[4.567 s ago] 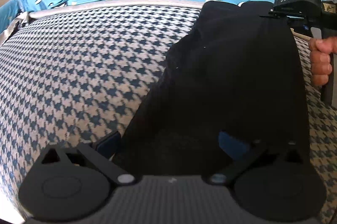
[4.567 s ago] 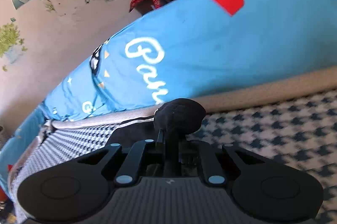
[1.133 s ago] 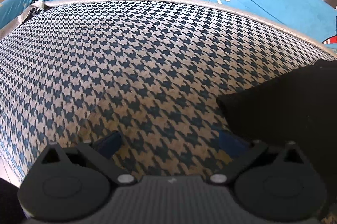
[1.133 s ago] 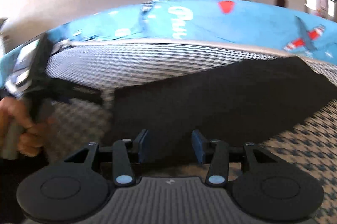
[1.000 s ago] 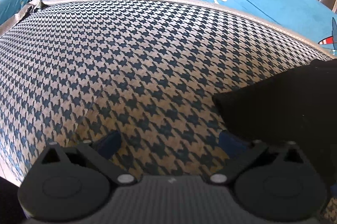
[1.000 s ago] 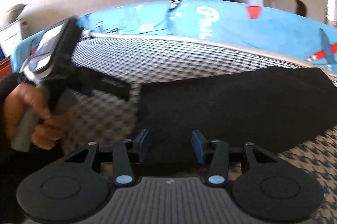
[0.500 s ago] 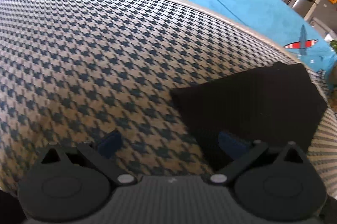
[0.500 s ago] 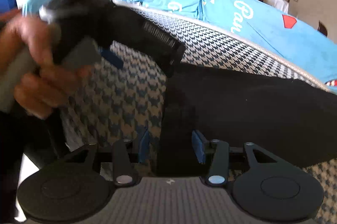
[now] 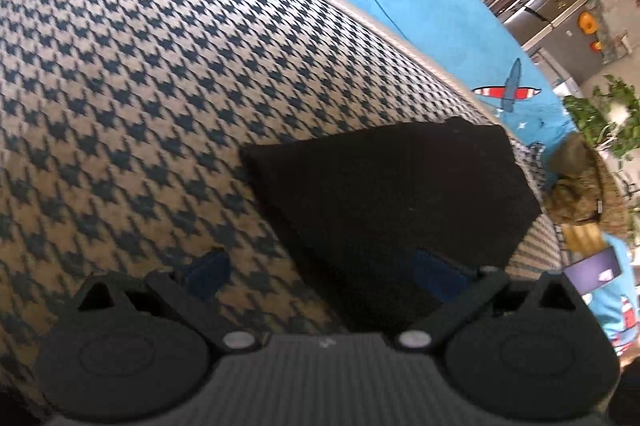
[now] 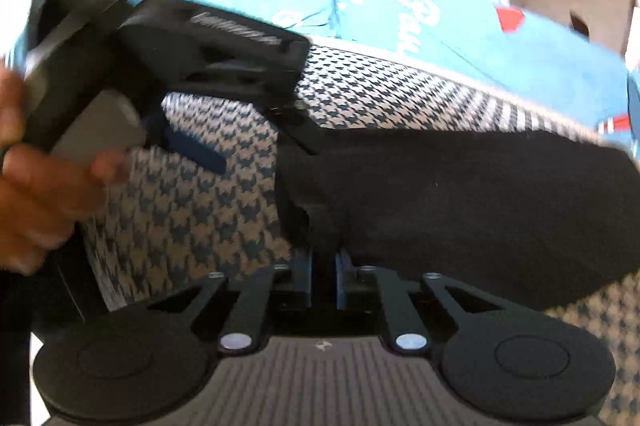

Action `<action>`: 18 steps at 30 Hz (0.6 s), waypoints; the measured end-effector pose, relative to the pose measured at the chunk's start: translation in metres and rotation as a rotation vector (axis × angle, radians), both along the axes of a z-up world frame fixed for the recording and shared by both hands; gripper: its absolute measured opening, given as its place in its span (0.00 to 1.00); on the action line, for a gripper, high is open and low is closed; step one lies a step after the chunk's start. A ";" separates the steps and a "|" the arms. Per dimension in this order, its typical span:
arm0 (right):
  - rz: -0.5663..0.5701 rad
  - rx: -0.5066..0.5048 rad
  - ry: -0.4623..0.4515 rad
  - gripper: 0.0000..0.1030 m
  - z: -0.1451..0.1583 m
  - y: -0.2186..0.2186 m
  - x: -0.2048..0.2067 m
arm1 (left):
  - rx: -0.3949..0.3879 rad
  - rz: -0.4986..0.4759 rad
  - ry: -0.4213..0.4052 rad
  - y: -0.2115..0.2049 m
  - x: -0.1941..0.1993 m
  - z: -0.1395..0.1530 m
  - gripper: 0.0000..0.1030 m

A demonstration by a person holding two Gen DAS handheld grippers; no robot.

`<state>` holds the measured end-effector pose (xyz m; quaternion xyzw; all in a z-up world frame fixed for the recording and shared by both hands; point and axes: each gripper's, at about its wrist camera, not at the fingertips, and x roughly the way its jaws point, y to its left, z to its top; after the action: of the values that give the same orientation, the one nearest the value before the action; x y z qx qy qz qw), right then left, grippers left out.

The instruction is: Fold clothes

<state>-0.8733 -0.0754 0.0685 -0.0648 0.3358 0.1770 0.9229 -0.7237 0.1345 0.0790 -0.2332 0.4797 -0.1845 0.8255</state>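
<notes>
- Black folded garment (image 9: 392,194), lying on houndstooth surface (image 9: 140,74).
- Left tongs (image 9: 324,272): spread wide, empty, above garment's edge.
- Right tongs (image 10: 323,276): pinched on garment's near corner.

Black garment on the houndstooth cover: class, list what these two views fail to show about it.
- Right wrist view: black garment runs off the right edge.
- Same view: the part pinched in the right claw is hidden by its fingers.
- Left wrist view: its near edge is hidden behind the left claw.
- Both views: its type is unreadable.
</notes>
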 end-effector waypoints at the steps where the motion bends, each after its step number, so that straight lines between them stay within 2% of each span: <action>1: -0.015 0.035 0.014 0.10 0.001 -0.005 0.003 | -0.016 -0.007 0.006 -0.001 0.002 -0.001 1.00; 9: -0.117 0.288 0.081 0.10 0.010 -0.037 0.013 | -0.112 -0.071 0.049 -0.019 0.020 -0.011 1.00; 18: -0.123 0.345 0.089 0.10 0.007 -0.040 0.014 | -0.102 -0.107 0.046 -0.045 0.040 -0.015 0.99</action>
<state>-0.8594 -0.1152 0.0753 0.1230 0.3443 0.1777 0.9136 -0.6836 0.0891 0.0644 -0.2533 0.5001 -0.2472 0.7904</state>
